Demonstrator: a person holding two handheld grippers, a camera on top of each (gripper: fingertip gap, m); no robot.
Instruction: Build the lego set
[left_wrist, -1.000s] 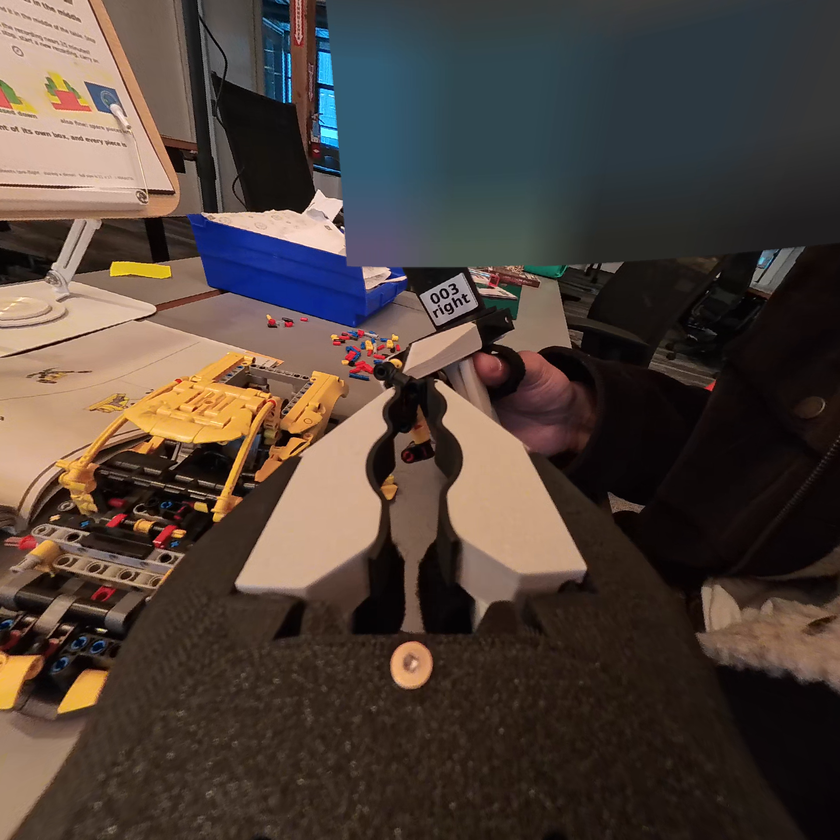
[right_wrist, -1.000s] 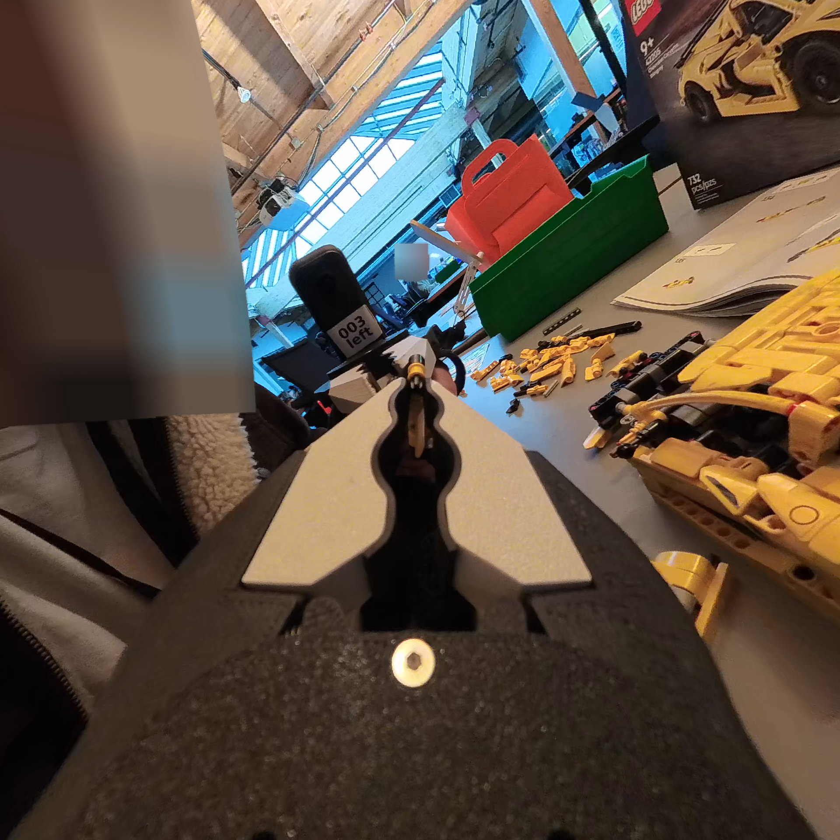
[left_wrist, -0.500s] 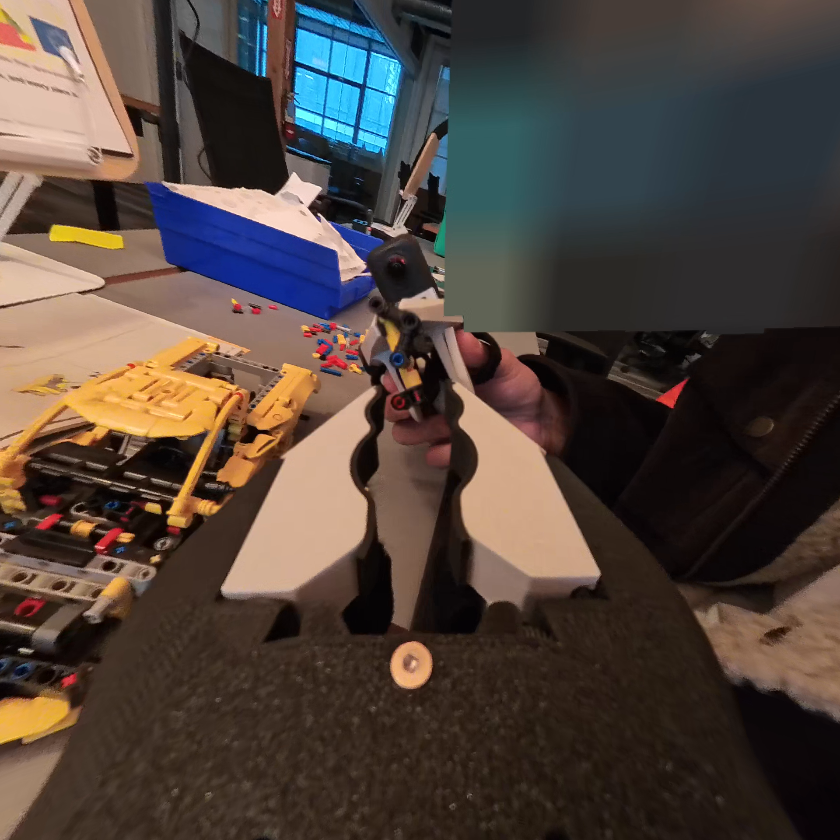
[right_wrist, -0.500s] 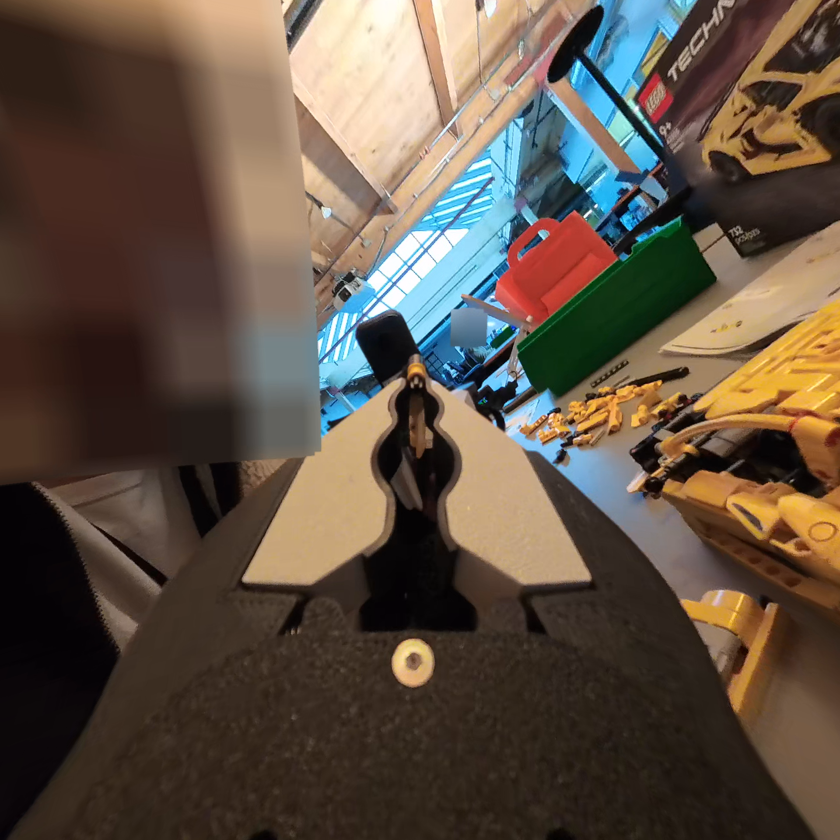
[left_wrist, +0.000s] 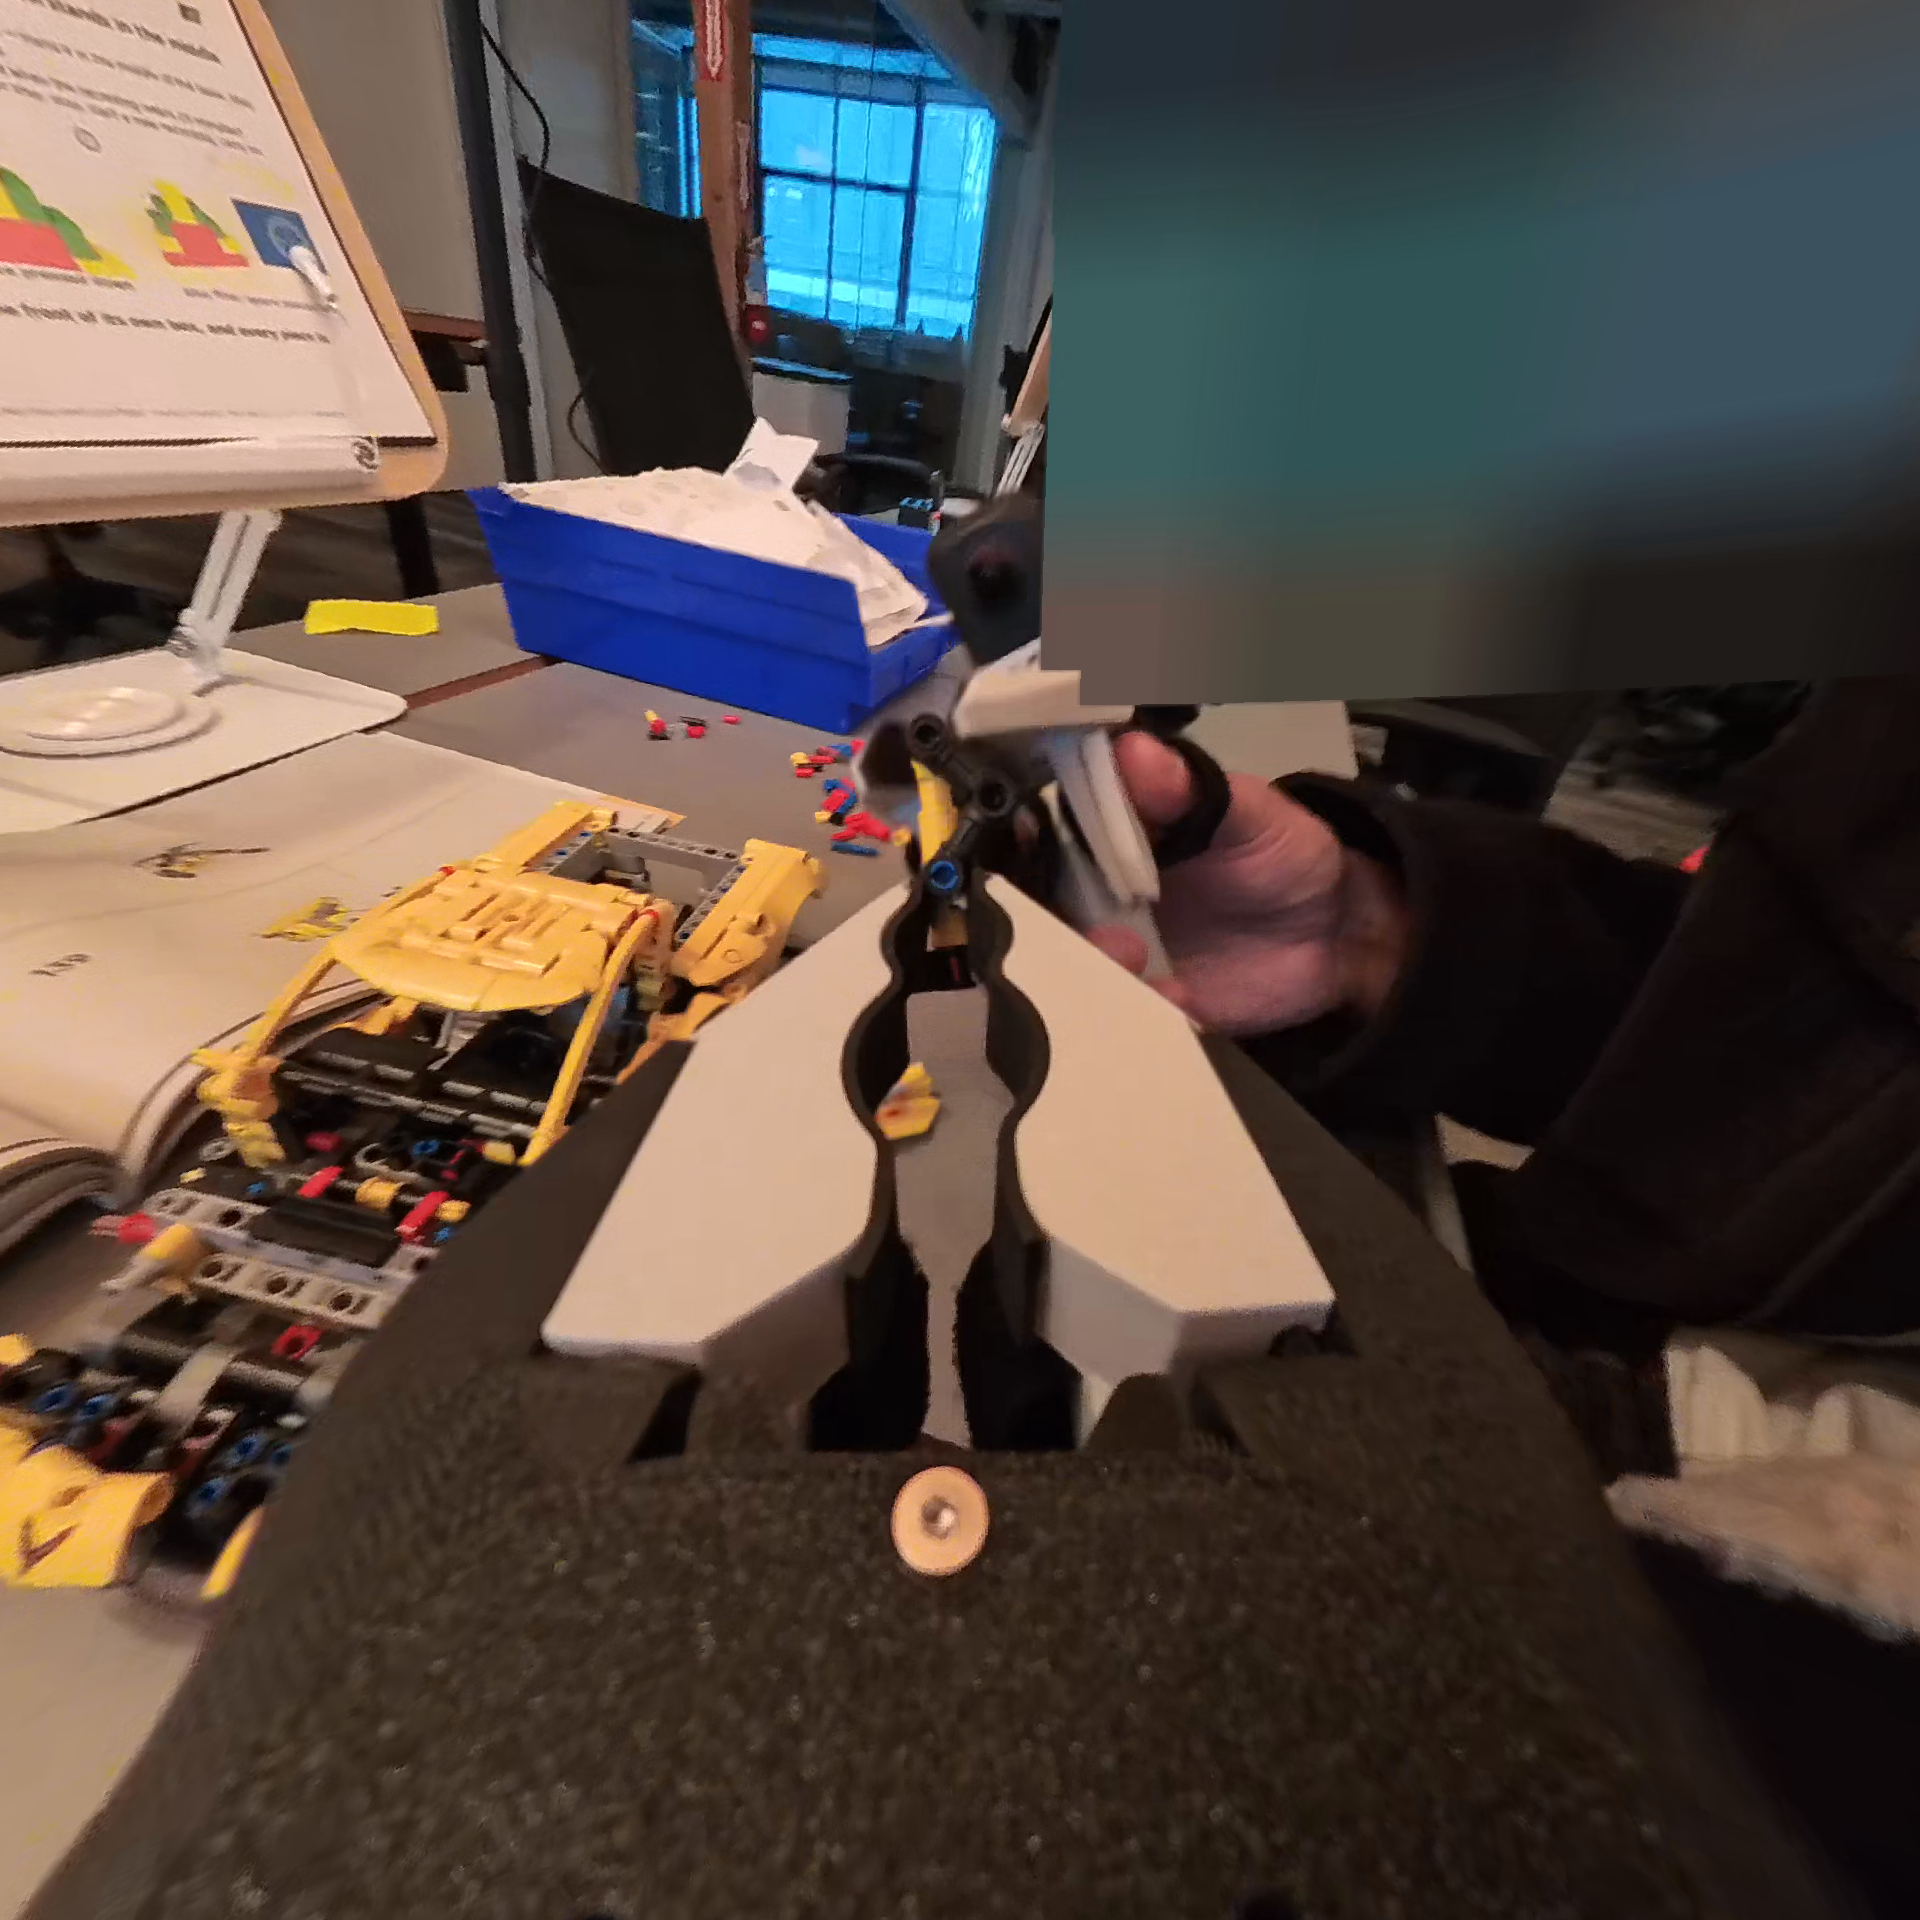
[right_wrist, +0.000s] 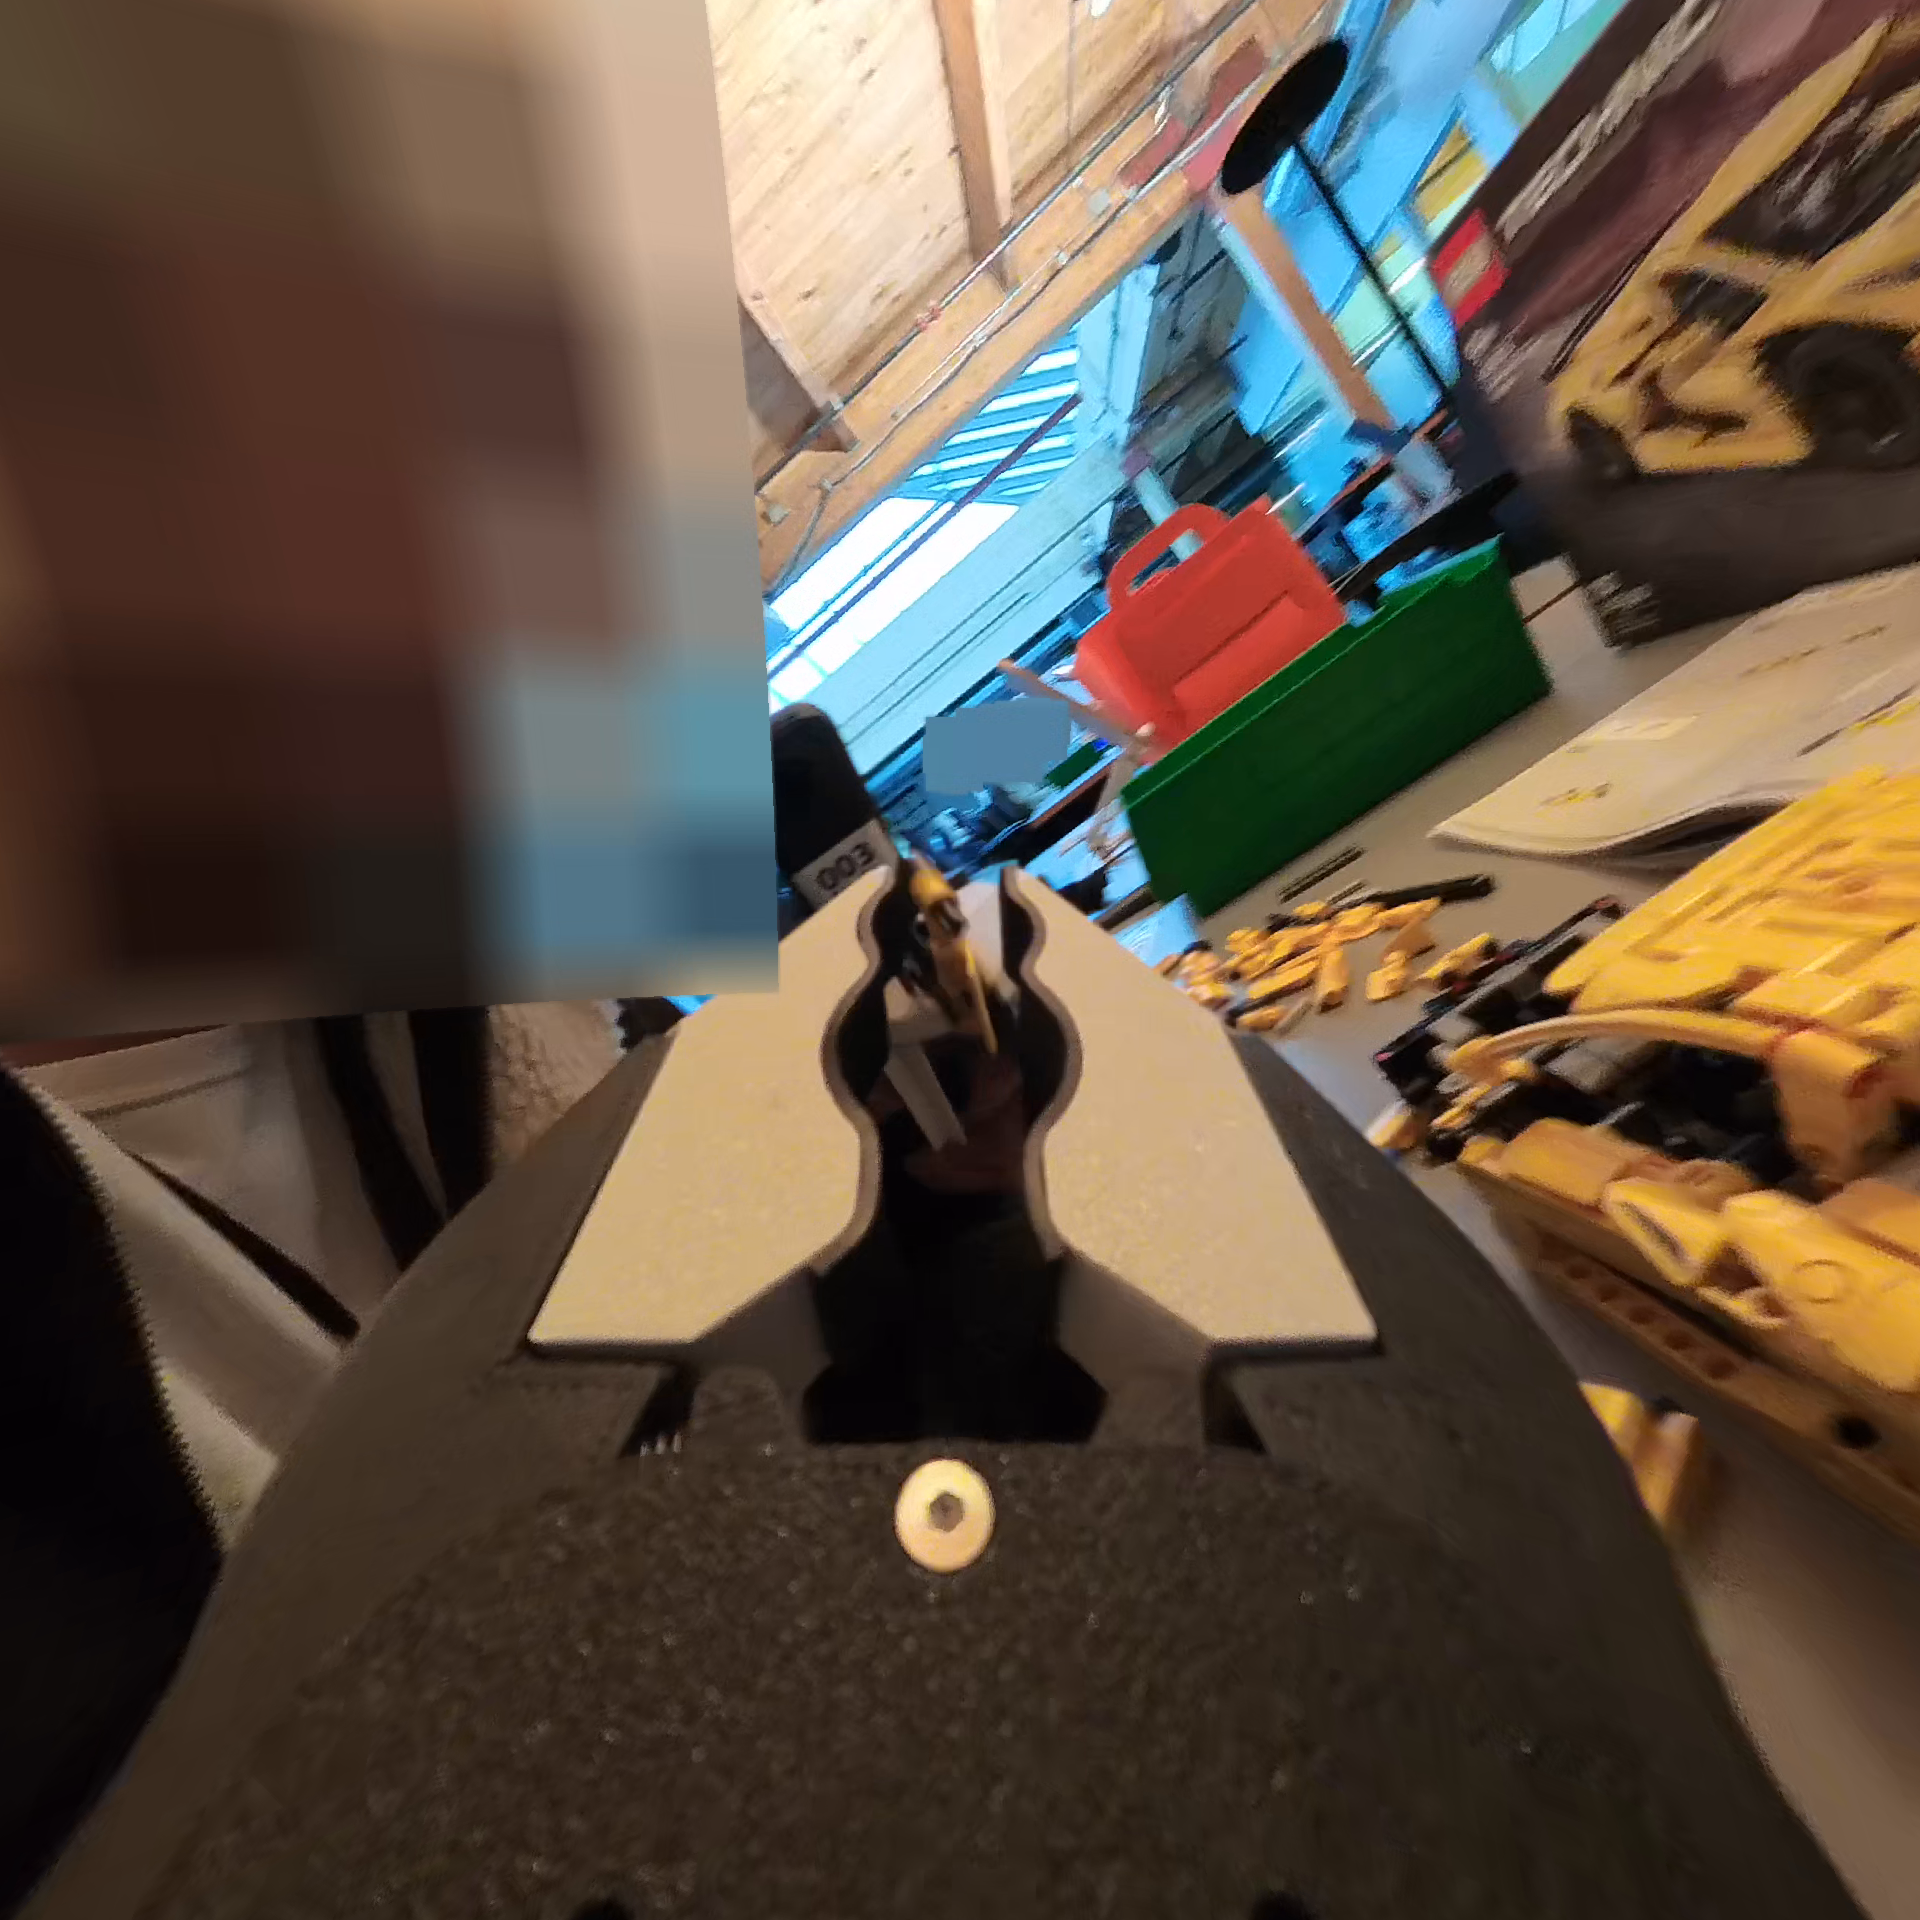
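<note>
Left wrist view: the left gripper (left_wrist: 948, 904) is pinching the lower end of a small black-and-yellow piece (left_wrist: 951, 805), which is standing nearly upright, above the table beside the yellow car (left_wrist: 499, 997).

Right wrist view: the right gripper (right_wrist: 948, 894), parted slightly, is gripping nothing firmly; the piece is leaning between its tips.

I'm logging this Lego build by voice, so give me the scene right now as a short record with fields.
Left gripper: shut on a small black-and-yellow Lego subassembly, near its blue pin
Right gripper: fingers parted around the subassembly's other end
Model: part-built yellow Lego car on the table, by the open instruction booklet
Loose parts: yellow pieces near a green bin; red and blue bits by a blue bin
</note>
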